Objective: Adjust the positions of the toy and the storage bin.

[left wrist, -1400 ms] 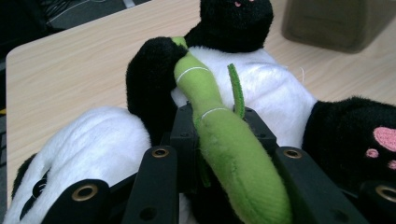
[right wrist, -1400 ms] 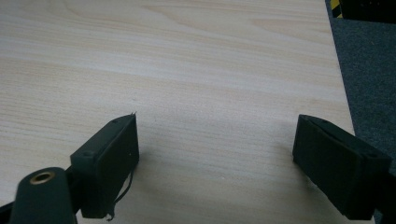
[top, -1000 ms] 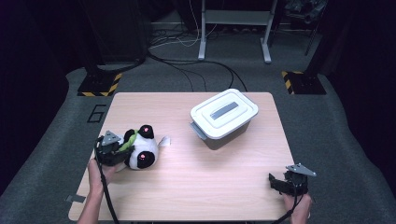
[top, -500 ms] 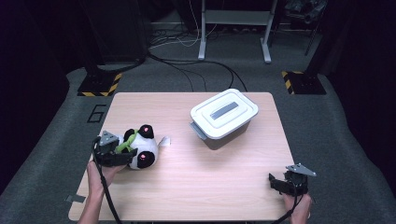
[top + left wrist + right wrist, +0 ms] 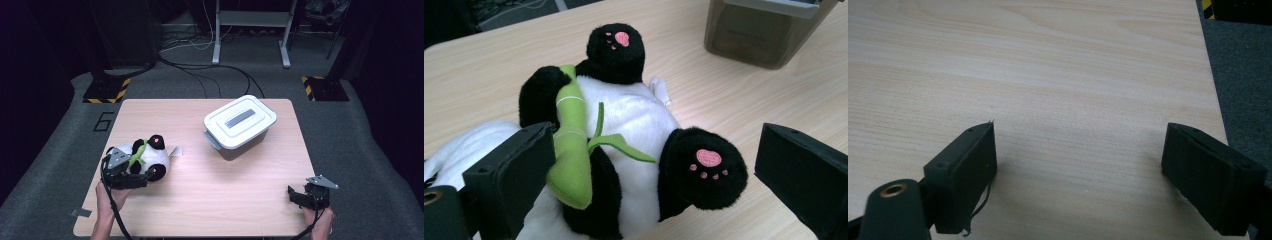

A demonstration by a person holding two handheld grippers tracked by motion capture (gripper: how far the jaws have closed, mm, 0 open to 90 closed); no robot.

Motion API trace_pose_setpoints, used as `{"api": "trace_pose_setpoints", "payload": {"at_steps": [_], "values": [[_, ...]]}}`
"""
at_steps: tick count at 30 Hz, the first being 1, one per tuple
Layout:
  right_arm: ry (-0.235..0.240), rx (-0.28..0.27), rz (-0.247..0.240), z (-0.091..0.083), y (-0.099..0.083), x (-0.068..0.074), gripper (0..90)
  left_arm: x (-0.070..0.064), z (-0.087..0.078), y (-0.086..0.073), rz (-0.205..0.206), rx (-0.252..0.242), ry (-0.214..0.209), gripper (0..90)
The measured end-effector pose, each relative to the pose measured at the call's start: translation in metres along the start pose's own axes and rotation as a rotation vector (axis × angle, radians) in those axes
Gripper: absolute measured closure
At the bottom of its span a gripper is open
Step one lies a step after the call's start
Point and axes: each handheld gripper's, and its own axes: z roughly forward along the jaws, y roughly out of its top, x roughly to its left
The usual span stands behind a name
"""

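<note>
The plush panda (image 5: 624, 145) lies at the table's near left, between the spread jaws of the left gripper (image 5: 649, 165), not yet pinched. The lidded plastic box (image 5: 240, 126) sits shut farther right; the right gripper (image 5: 309, 194) waits wide open, near right.

A light wooden table (image 5: 200, 115) stands on grey carpet (image 5: 360, 150) in a dim room with dark surroundings. Behind it, black cables (image 5: 200, 75) trail across the floor past a metal stand (image 5: 250, 30). Yellow-and-black striped bases (image 5: 106, 93) sit at both far corners.
</note>
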Motion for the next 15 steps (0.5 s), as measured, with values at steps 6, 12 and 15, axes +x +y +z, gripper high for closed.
{"api": "trace_pose_setpoints", "payload": {"at_steps": [6, 12, 15], "values": [[0.0, 0.001, 0.001, 0.0, 0.0, 0.0, 14.0, -0.004, -0.016, 0.005, 0.001, -0.054, 0.008, 3.7], [-0.001, 0.001, 0.002, 0.0, 0.0, 0.0, 14.1, -0.026, -0.022, 0.008, 0.051, -0.081, -0.036, 4.5], [-0.001, 0.001, 0.002, 0.0, 0.0, 0.0, 14.0, -0.039, -0.019, 0.008, 0.079, -0.082, -0.069, 4.6]]}}
